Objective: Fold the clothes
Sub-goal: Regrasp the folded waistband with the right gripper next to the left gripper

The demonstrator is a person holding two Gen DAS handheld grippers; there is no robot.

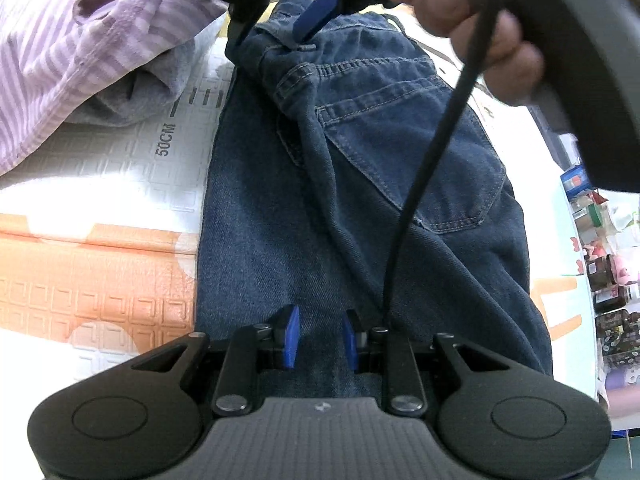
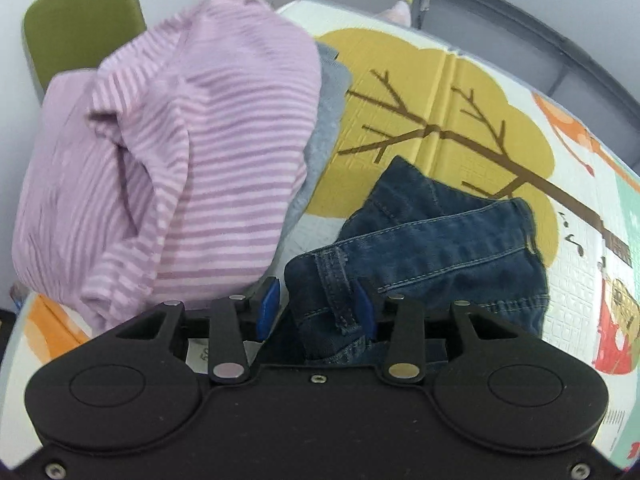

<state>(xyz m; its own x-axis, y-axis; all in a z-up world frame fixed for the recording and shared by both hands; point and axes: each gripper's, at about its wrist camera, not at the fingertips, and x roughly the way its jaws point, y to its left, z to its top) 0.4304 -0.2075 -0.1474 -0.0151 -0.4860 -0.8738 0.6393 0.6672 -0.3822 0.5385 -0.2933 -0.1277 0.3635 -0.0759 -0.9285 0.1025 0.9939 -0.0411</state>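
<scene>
The left wrist view looks down on the jeans (image 1: 360, 184), laid lengthwise on a patterned play mat (image 1: 100, 264), with a striped lilac garment (image 1: 60, 40) bunched at the far left over a grey one (image 1: 132, 96). The left claw (image 1: 320, 338) stands narrowly parted at the near end of the denim; whether its pads pinch cloth cannot be told from here. Further right, a hand (image 1: 468, 36) carries the right claw (image 1: 280, 28) at the waistband. The right wrist view shows the right claw (image 2: 316, 308) with its jaws partly apart; a belt loop (image 2: 338, 292) and waistband sit between them, the left pad clear of the fabric, so it looks to be letting go rather than gripping. The step in hand appears to be laying the waist end down after a fold. The next move likely calls for drawing the right claw clear without dragging the waistband, then smoothing or regripping for another fold.
</scene>
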